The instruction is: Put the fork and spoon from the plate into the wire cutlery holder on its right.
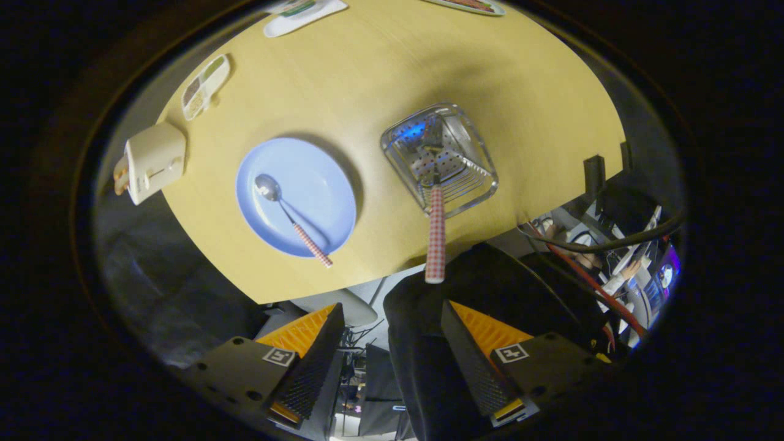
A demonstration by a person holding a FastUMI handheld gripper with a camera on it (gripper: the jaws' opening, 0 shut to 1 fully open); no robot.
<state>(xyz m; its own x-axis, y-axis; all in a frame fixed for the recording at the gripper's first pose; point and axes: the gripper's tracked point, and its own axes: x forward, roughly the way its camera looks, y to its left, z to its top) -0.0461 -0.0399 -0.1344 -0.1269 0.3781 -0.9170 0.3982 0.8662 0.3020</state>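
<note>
High above the round wooden table (380, 67), we hold the gripper (392, 361) with its fingers spread wide and nothing between them. Well beyond the fingers stands the wire cutlery holder (438, 158), and one utensil with a checked handle (435, 233) already leans in it, head down inside the basket and handle jutting out over the near rim toward us. We cannot make out its head clearly through the wires, but since a spoon remains on the plate, we judge it to be the fork.

Left of the holder sits the blue plate (324, 184), and the spoon (293, 219) lies across it, bowl toward the plate's far left side and its checked handle running out past the near rim. So we reckon the task half done: one piece is placed and the spoon is the step now in hand.

For the next move we would need to swing left and come down over the plate, lining the open fingers across the spoon's handle where it overhangs the rim, since that end offers room for both fingers. A white boxy object (153, 160) sits beyond the plate at the table's edge, clear of that path.
</note>
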